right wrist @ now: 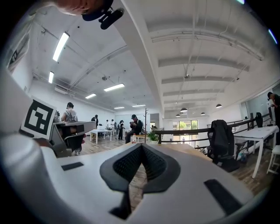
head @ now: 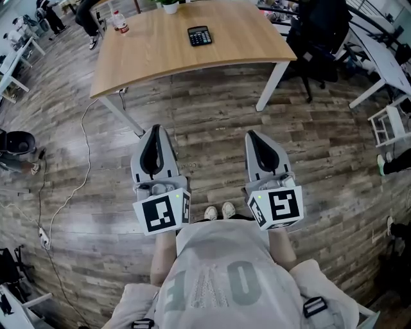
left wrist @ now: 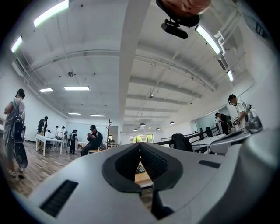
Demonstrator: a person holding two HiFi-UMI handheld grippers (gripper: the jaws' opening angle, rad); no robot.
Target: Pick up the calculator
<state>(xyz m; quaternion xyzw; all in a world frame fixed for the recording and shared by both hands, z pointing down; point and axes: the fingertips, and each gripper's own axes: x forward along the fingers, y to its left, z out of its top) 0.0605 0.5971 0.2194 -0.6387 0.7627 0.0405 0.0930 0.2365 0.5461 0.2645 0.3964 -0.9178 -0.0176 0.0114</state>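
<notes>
The black calculator lies on the far part of a wooden table, well ahead of both grippers. My left gripper and right gripper hang side by side over the wood floor, short of the table's near edge, and point toward it. Both have their jaws together with nothing between them. In the left gripper view, the left gripper has a small slice of the calculator and table top showing through the gap behind its tips. The right gripper faces the table at about its height.
A bottle and a white plant pot stand at the table's far side. A black office chair is right of the table, white desks stand further right, and a cable trails over the floor at left by a black bin. People stand in the background.
</notes>
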